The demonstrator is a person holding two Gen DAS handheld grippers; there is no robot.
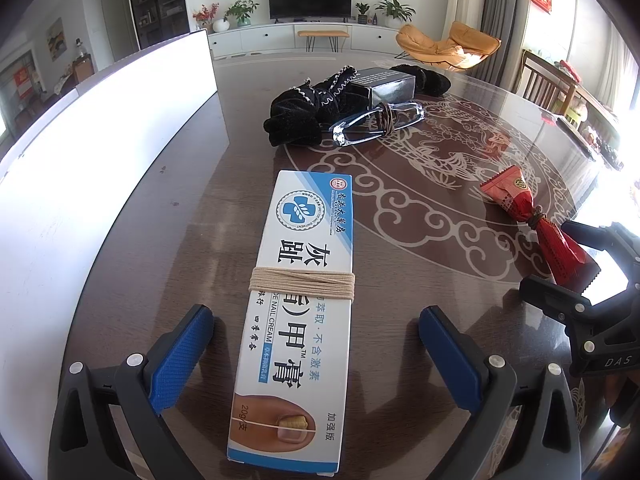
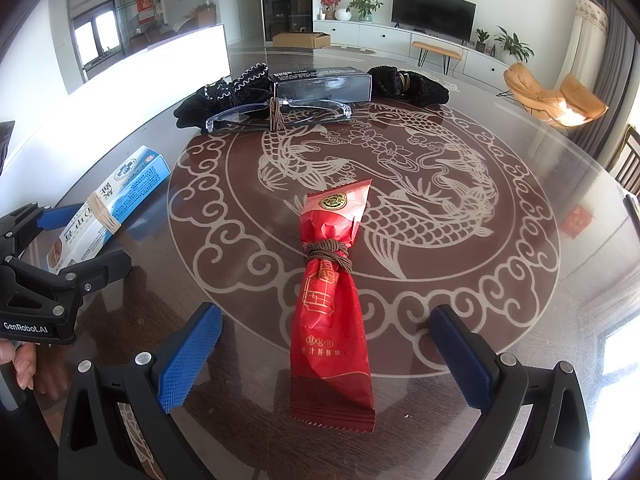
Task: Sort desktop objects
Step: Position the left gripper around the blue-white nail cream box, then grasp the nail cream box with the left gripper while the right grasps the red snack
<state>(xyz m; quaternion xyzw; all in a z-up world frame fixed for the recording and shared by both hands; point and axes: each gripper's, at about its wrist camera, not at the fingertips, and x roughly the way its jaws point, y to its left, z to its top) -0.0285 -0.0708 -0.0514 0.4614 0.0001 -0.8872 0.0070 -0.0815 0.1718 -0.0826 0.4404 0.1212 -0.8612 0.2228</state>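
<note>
Both grippers, left gripper (image 1: pixel 316 364) astride the nail-cream box (image 1: pixel 296 320) and right gripper (image 2: pixel 326 360) astride the red packet (image 2: pixel 332 320), are held wide, while the black box (image 2: pixel 324 84) is partly hidden behind the glasses (image 2: pixel 280 114).

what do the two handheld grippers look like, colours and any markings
Both match: the left gripper and right gripper have black angular plastic frames with triangular cut-outs, silver round rivets, and blue fingers whose inner pads carry a fine diamond-grid texture. Seen from the other camera, the left gripper's body reads "GenRobot.AI" in white; the right's reads "DAS". A bare hand shows; no sleeve is visible.
</note>
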